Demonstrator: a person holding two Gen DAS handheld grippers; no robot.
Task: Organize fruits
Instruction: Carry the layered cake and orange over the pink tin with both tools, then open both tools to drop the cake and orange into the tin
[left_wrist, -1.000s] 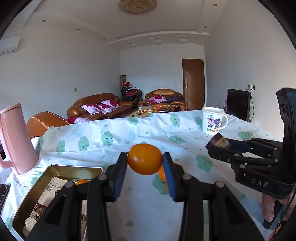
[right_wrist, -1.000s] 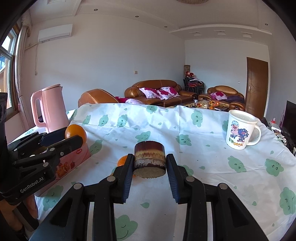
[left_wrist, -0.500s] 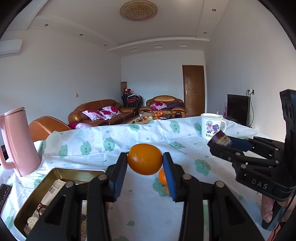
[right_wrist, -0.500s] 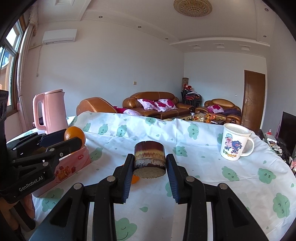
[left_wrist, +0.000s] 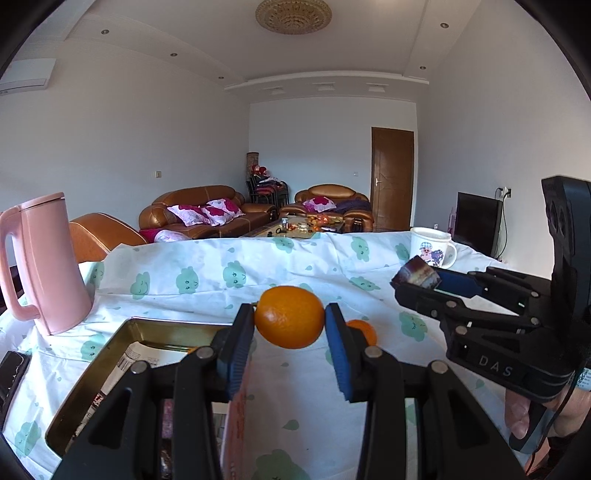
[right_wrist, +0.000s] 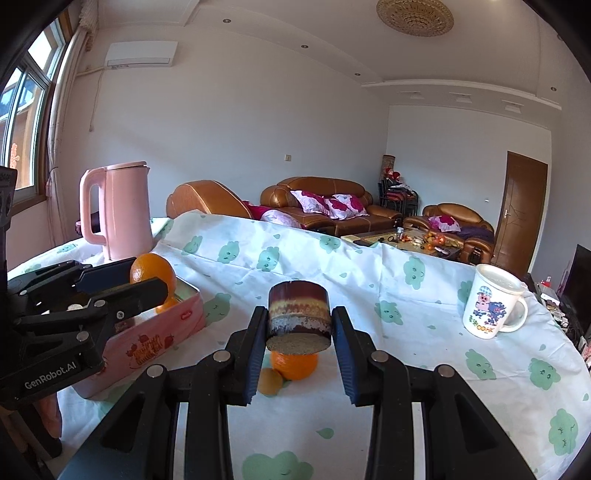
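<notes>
My left gripper (left_wrist: 290, 319) is shut on an orange (left_wrist: 289, 316) and holds it in the air above the right edge of a pink tin box (left_wrist: 147, 332). It also shows in the right wrist view (right_wrist: 147, 277), with the orange (right_wrist: 152, 271) over the box (right_wrist: 155, 332). My right gripper (right_wrist: 298, 325) is shut on a round layered cake piece (right_wrist: 298, 314), held above the table; it shows in the left wrist view (left_wrist: 417, 277) too. Two more oranges (right_wrist: 293, 363) lie on the tablecloth below the cake; one shows in the left wrist view (left_wrist: 364, 330).
A pink kettle (right_wrist: 118, 210) stands at the far left of the table behind the box. A white cartoon mug (right_wrist: 491, 310) stands at the far right. The box holds printed packets (left_wrist: 129, 365). Sofas and a door are beyond the table.
Both grippers have risen and tilted up slightly, each still holding its object. The left gripper with the orange has moved nearer over the box.
</notes>
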